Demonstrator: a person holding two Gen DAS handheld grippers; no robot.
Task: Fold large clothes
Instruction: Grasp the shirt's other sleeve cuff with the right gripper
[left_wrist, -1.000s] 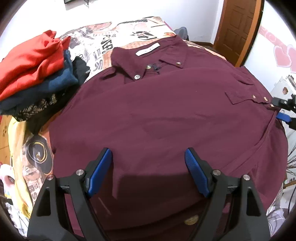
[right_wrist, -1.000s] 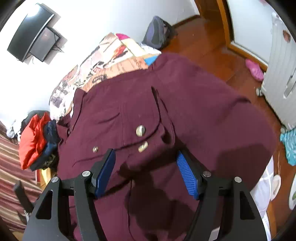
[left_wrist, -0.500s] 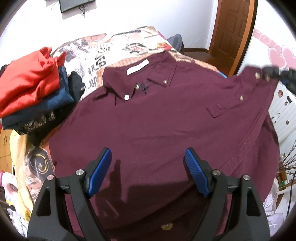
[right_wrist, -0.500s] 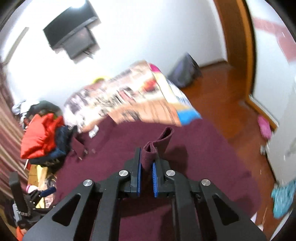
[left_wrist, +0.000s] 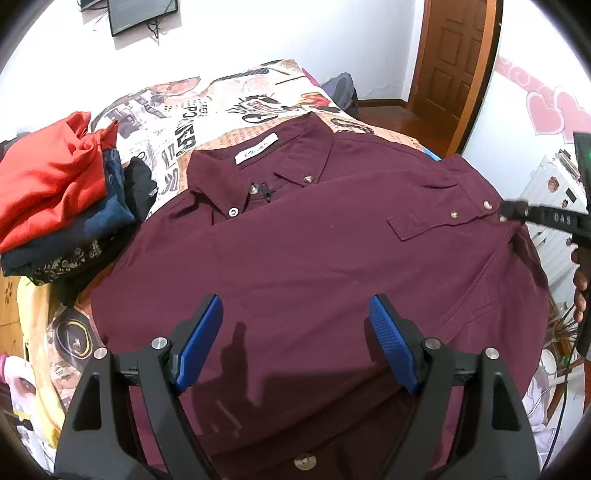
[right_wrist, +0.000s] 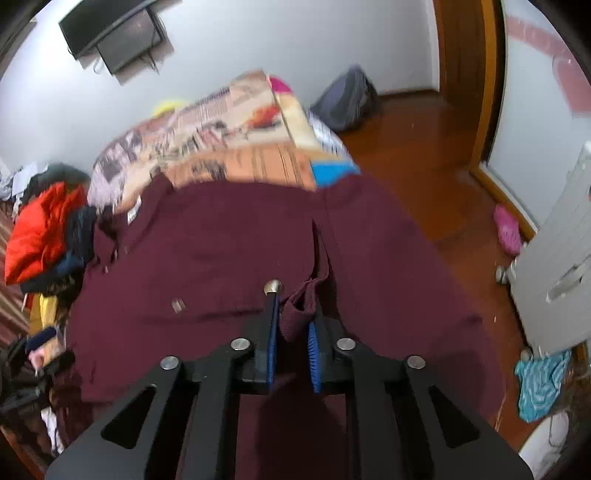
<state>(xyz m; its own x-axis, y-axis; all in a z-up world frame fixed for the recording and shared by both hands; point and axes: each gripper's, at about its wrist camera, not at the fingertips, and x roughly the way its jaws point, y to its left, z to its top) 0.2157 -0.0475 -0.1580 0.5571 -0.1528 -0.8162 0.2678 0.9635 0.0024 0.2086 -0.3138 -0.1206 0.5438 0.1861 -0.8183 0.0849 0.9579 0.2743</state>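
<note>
One maroon shirt (left_wrist: 295, 258) covers the printed bedspread (left_wrist: 207, 107); a wooden door (left_wrist: 447, 55) stands beyond. My left gripper (left_wrist: 295, 332) gapes; my right gripper (right_wrist: 291, 328) pinches its cuff.

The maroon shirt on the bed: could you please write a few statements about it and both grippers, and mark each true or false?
1. The right gripper is shut on the maroon shirt's cuff. True.
2. The left gripper grips the hem. False: its fingers stand open above the cloth.
3. The collar points toward the far wall. True.
4. The stack of folded clothes lies on the shirt's right. False: it lies on its left.
</note>
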